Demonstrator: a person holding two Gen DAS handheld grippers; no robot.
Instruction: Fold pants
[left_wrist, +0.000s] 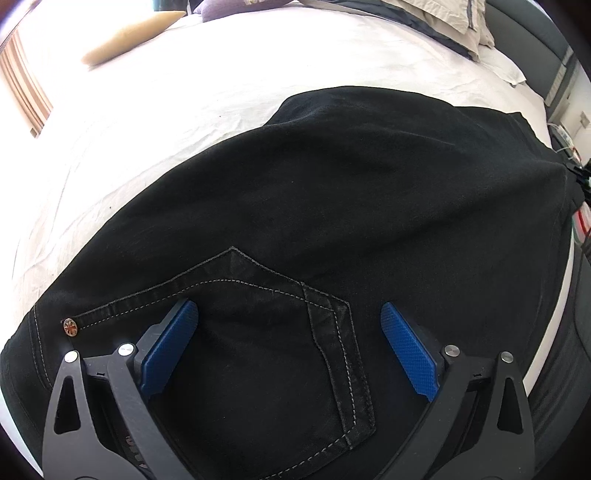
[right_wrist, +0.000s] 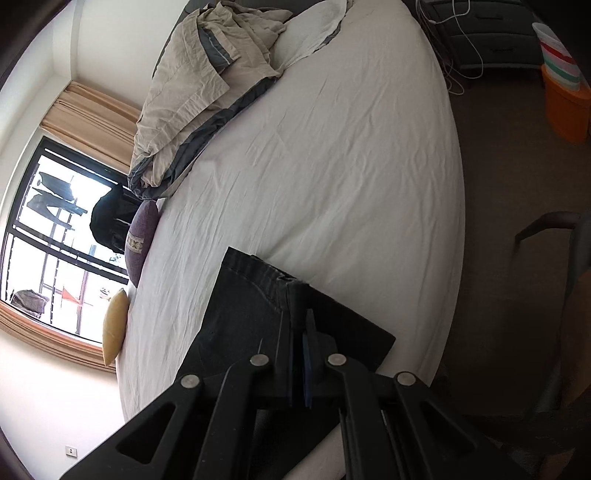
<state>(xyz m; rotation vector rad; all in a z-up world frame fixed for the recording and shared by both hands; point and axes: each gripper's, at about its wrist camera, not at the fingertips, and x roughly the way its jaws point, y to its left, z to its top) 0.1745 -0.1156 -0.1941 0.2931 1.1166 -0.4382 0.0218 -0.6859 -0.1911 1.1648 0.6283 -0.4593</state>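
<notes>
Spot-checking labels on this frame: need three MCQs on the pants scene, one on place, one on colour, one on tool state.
1. Where do the pants lie?
A. on the white bed sheet
B. on the floor
C. over a chair

2. What colour are the pads of the left tool?
A. red
B. blue
C. green

3. How does the right tool stand?
A. wide open above the sheet
B. shut on the pants
C. shut on a pillow

Answers:
1 A, the black fabric spreads across the sheet.
2 B, both pads are blue, standing apart over the back pocket.
3 B, its fingers pinch the hem end of the dark fabric.
</notes>
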